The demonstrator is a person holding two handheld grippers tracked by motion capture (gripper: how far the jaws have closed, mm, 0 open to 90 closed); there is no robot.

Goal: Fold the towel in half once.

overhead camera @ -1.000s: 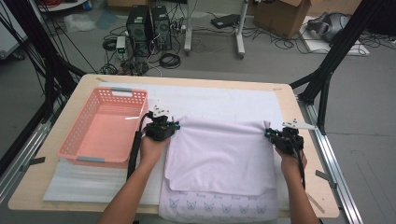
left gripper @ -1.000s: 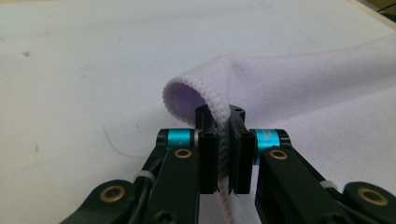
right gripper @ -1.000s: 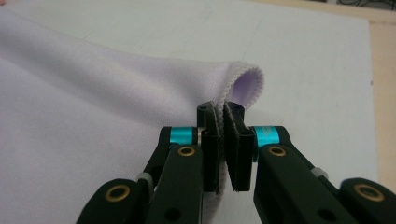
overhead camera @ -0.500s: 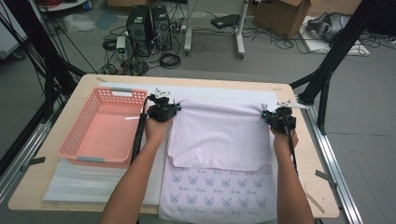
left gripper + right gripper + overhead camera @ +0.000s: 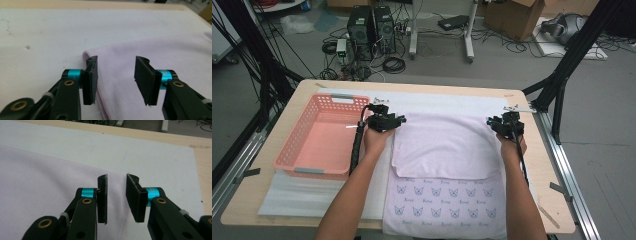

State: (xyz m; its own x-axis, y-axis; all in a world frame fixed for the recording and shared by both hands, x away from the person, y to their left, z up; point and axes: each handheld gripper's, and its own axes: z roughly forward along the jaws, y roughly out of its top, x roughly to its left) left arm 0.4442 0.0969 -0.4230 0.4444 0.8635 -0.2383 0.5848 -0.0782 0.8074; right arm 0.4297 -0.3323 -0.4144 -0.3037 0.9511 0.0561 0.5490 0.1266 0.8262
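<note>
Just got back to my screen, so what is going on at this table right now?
A person is folding a pale lilac cloth on the table, one gripper in each hand. The folded flap lies flat over the printed lower part. The left gripper and right gripper sit at the flap's two far corners; their jaws have just been opening, with cloth between them but not pinched. A pink basket sits to the left.

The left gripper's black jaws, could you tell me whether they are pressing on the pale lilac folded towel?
Apart. In the left gripper view, the left gripper has just been opening; its jaws stand wide over the pale lilac folded towel, with visible gaps beside both pads.
</note>
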